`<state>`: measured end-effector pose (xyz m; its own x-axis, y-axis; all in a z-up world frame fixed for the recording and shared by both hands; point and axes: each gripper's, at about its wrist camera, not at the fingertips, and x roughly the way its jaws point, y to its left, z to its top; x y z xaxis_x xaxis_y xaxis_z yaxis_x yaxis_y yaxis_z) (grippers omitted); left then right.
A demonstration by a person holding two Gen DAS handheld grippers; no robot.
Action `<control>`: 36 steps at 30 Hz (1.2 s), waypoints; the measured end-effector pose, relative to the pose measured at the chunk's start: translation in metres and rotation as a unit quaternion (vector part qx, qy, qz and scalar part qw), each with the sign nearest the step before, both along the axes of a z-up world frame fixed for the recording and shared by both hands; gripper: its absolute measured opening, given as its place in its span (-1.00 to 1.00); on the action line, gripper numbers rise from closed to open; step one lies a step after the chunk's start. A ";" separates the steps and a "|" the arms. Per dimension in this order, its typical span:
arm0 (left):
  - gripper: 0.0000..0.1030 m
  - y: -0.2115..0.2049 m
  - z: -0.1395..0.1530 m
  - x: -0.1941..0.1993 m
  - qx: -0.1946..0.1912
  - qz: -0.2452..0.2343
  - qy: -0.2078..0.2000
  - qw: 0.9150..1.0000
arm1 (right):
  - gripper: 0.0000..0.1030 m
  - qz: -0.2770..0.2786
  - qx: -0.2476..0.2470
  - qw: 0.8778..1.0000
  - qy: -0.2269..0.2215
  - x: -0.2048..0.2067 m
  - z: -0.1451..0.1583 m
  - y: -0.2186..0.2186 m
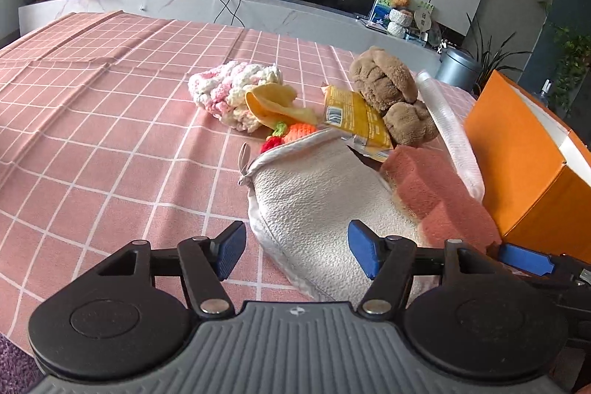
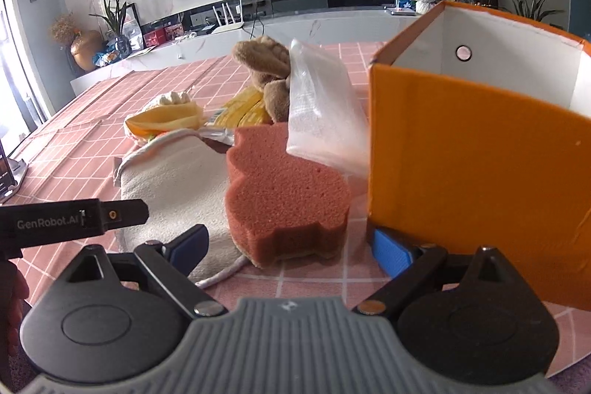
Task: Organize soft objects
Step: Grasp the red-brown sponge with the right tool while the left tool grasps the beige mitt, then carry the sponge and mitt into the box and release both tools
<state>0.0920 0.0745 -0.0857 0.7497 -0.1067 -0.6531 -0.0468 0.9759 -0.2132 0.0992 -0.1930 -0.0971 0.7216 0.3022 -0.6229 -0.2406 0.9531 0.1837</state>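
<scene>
A pile of soft things lies on the pink checked tablecloth [image 1: 92, 120]. A white textured mitt [image 1: 317, 202] lies nearest, also in the right wrist view [image 2: 177, 180]. A pink sponge [image 2: 284, 194] lies partly on it [image 1: 439, 194]. Behind are a brown plush toy [image 1: 391, 91], a yellow packet [image 1: 354, 117], a pink-white knit piece [image 1: 229, 87] and a clear plastic bag [image 2: 321, 113]. An orange box [image 2: 472, 172], open on top, stands right of the pile. My left gripper [image 1: 297, 252] is open over the mitt's near end. My right gripper [image 2: 291, 250] is open just before the sponge.
A white marble TV bench [image 1: 221, 6] with a router, plants and boxes runs behind the table under a wall TV. The left gripper's body [image 2: 74, 218] reaches in from the left in the right wrist view. A grey bin [image 1: 458, 65] stands beyond the table.
</scene>
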 end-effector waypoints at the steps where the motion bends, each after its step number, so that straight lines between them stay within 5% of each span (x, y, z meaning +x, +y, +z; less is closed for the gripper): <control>1: 0.45 -0.001 -0.001 0.002 0.003 -0.001 0.000 1.000 | 0.81 0.000 0.000 1.000 0.001 0.001 -0.002 0.002; 9: 0.38 -0.013 -0.005 0.017 0.027 0.001 -0.002 1.000 | 0.72 0.002 0.002 1.000 -0.003 0.017 -0.010 0.014; 12: 0.00 -0.018 -0.005 0.019 0.044 -0.005 -0.005 0.999 | 0.48 -0.005 -0.017 1.000 -0.011 0.018 -0.009 0.017; 18: -0.70 -0.023 -0.002 0.016 0.070 -0.013 -0.010 0.997 | 0.45 0.005 -0.033 0.999 -0.025 0.013 -0.005 0.014; 36: -0.83 -0.023 0.043 -0.026 0.083 -0.021 -0.056 0.995 | 0.44 0.048 -0.043 0.995 -0.080 -0.038 0.033 0.004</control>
